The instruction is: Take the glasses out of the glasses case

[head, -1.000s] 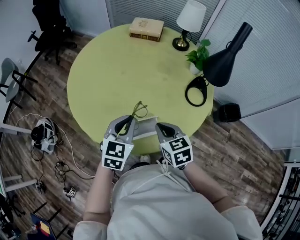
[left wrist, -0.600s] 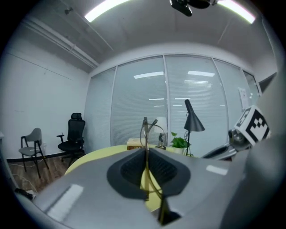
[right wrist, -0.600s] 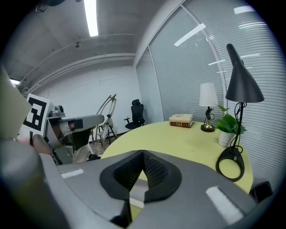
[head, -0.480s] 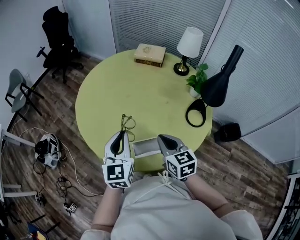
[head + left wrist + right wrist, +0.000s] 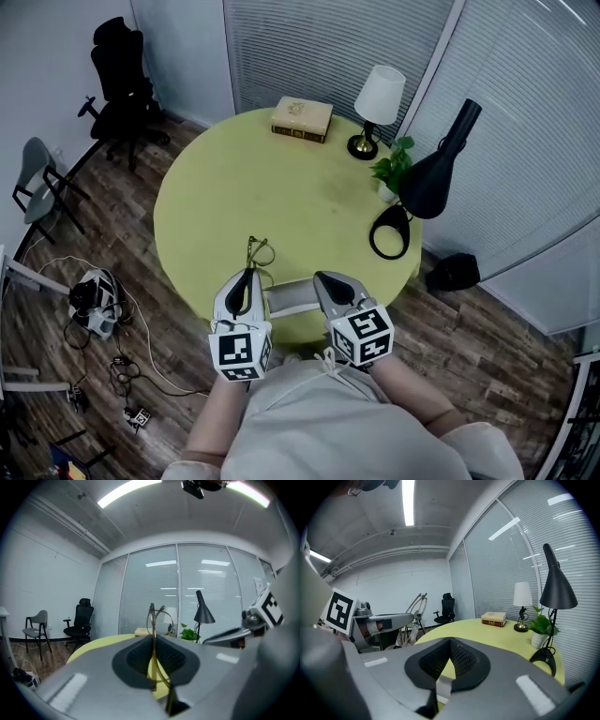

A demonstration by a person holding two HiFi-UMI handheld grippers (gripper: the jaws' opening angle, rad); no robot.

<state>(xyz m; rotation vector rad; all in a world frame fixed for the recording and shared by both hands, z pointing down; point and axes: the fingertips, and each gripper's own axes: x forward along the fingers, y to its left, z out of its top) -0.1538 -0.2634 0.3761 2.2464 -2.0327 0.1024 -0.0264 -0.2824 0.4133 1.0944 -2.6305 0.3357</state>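
Glasses (image 5: 257,251) further from case (image 5: 292,295) (yellow table (image 5: 281,187))

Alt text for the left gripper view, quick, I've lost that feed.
The left gripper is shut on the thin wire-framed glasses, which stand upright between its jaws above the yellow-green table. Behind are a black desk lamp, a plant and glass walls with blinds; the right gripper shows at the right edge.

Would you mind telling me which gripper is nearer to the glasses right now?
Left. The left gripper is clamped on the glasses; the right gripper is apart to their right, holding the glasses case.
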